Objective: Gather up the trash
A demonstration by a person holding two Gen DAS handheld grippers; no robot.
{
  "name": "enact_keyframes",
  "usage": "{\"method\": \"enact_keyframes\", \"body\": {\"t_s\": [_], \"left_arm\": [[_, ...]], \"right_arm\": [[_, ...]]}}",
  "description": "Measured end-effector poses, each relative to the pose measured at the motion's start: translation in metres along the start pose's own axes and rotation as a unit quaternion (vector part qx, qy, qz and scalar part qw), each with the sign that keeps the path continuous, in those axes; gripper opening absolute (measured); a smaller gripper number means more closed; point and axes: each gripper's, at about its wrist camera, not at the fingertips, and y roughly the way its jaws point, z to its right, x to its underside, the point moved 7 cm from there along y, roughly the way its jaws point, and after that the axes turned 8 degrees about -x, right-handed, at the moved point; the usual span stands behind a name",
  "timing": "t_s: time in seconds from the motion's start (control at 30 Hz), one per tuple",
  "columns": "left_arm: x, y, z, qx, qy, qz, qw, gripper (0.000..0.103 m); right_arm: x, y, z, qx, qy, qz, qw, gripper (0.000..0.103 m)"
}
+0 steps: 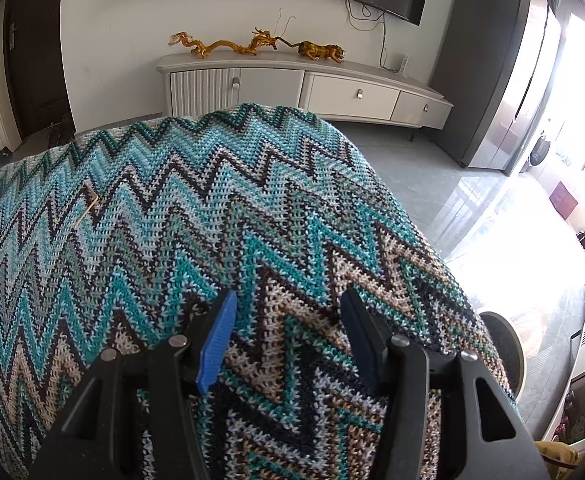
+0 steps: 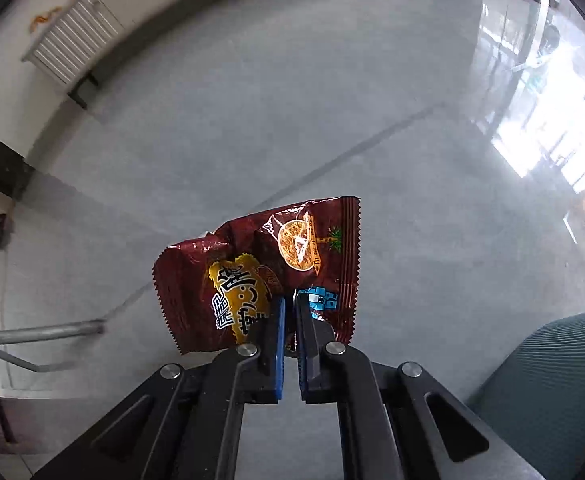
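Observation:
My right gripper (image 2: 289,300) is shut on a crumpled dark red snack wrapper (image 2: 260,272) with yellow lettering, and holds it above the grey tiled floor (image 2: 292,100). My left gripper (image 1: 288,300) is open and empty, its blue pads wide apart just above a surface covered by a teal, black and beige zigzag knit blanket (image 1: 172,220). A thin pale stick-like scrap (image 1: 88,204) lies on the blanket at the far left.
A white TV cabinet (image 1: 304,88) with golden dragon figurines (image 1: 220,45) stands by the far wall under a TV. A grey fridge (image 1: 492,80) is at right. A round dark bin rim (image 1: 508,344) sits beside the blanket. A teal ribbed cushion (image 2: 552,380) and metal bar (image 2: 36,334) flank the right view.

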Motion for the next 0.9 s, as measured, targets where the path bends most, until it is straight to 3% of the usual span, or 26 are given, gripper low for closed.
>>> {"method": "enact_keyframes", "body": {"t_s": [0.23,0.33,0.5,0.67,0.73,0.77,0.9], "left_arm": [[-0.001,-0.002,-0.004,0.006,-0.004,0.0,1.0,0.052],[-0.001,-0.002,-0.004,0.008,-0.005,0.0,1.0,0.052],[-0.003,-0.003,-0.009,0.017,-0.011,0.001,0.9998,0.052],[-0.004,-0.005,-0.013,0.022,-0.013,0.002,0.9997,0.052],[-0.004,-0.006,-0.016,0.022,-0.015,0.003,0.9996,0.052],[-0.004,-0.006,-0.016,0.02,-0.015,0.004,0.9997,0.052],[-0.003,-0.014,-0.013,0.004,-0.004,0.012,0.9999,0.053]], "right_arm": [[-0.028,-0.116,-0.064,-0.061,-0.039,0.103,0.992,0.005],[-0.035,-0.175,-0.065,-0.064,-0.042,0.147,0.986,0.005],[-0.012,-0.276,-0.026,-0.013,-0.024,0.212,0.977,0.005],[0.022,-0.313,0.034,0.086,0.011,0.208,0.974,0.008],[0.029,-0.316,0.052,0.097,0.033,0.199,0.975,0.01],[0.033,-0.32,0.058,0.11,0.038,0.195,0.974,0.014],[0.034,-0.334,0.056,0.13,0.037,0.185,0.973,0.051]]}}
